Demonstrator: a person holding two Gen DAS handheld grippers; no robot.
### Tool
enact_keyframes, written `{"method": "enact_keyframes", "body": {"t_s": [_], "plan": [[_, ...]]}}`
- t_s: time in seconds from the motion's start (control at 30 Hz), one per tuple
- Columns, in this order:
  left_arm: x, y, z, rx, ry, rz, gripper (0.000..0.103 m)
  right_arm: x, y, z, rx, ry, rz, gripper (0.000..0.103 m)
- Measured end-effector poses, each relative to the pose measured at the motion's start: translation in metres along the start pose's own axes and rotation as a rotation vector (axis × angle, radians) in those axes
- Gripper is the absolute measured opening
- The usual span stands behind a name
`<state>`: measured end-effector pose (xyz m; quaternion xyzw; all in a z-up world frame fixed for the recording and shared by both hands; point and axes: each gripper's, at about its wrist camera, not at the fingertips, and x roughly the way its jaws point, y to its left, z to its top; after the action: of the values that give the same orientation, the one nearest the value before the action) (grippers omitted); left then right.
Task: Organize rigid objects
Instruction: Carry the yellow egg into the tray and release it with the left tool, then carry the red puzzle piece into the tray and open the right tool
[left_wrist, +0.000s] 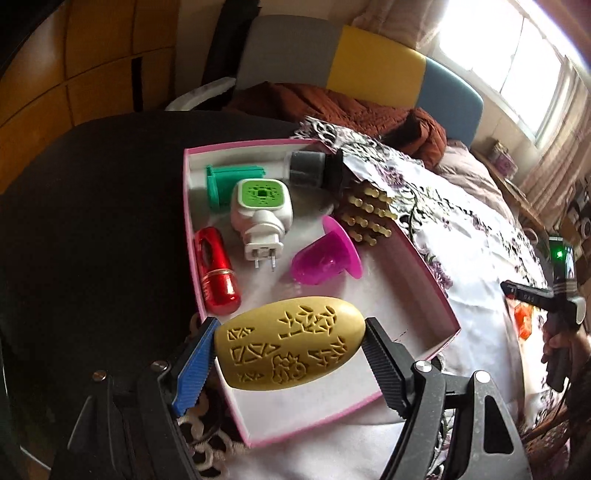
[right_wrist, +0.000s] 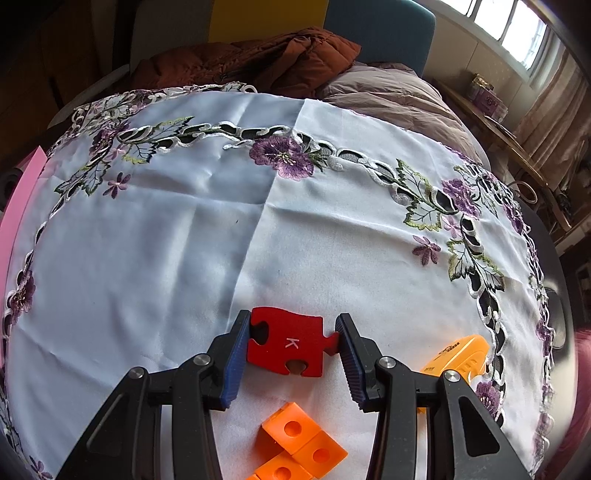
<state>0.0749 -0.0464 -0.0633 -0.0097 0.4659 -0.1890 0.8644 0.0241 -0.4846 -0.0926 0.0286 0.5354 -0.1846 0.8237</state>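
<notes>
The left tongs (left_wrist: 290, 354) reach forward and slightly downward, their two ribbed fingers, one blue-padded and one black (left_wrist: 384, 363), pressed against the two ends of a yellow oval object. The right tongs (right_wrist: 291, 347) point forward low over the surface, both blue-padded fingers (right_wrist: 234, 360) closed against the sides of a red puzzle-shaped piece. In the left wrist view, the right tongs' black handle appears at the far right edge, gripped by the person's right hand (left_wrist: 557, 347).
</notes>
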Motion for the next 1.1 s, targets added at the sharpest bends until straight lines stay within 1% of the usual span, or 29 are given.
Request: {"method": "enact_keyframes", "body": {"t_s": [0.1,0.3,0.4,0.53,0.7,0.8,1.1], "plan": [[0.006,-0.001,-0.002,0.007,0.020,0.003,0.078,0.000,0.000,0.000,0.001,0.001,0.001,0.046],[0.011,-0.008,-0.007,0.051,0.049,0.009,0.079,0.000,0.000,0.000,-0.001,0.001,-0.001,0.046],[0.012,-0.013,-0.009,0.083,0.047,0.037,0.079,0.000,0.001,0.000,-0.003,0.000,-0.003,0.046],[0.011,-0.014,-0.010,0.079,0.042,0.045,0.079,0.000,0.001,0.000,-0.002,-0.001,-0.005,0.046],[-0.005,-0.016,-0.009,0.080,-0.019,0.059,0.079,0.000,0.001,0.000,-0.004,-0.002,-0.008,0.046],[-0.014,-0.016,-0.005,0.067,-0.051,0.052,0.079,-0.001,0.002,0.000,-0.010,-0.004,-0.014,0.046],[-0.028,-0.009,-0.005,0.043,-0.084,0.082,0.079,-0.002,-0.001,0.001,0.009,0.001,0.000,0.046]]}}
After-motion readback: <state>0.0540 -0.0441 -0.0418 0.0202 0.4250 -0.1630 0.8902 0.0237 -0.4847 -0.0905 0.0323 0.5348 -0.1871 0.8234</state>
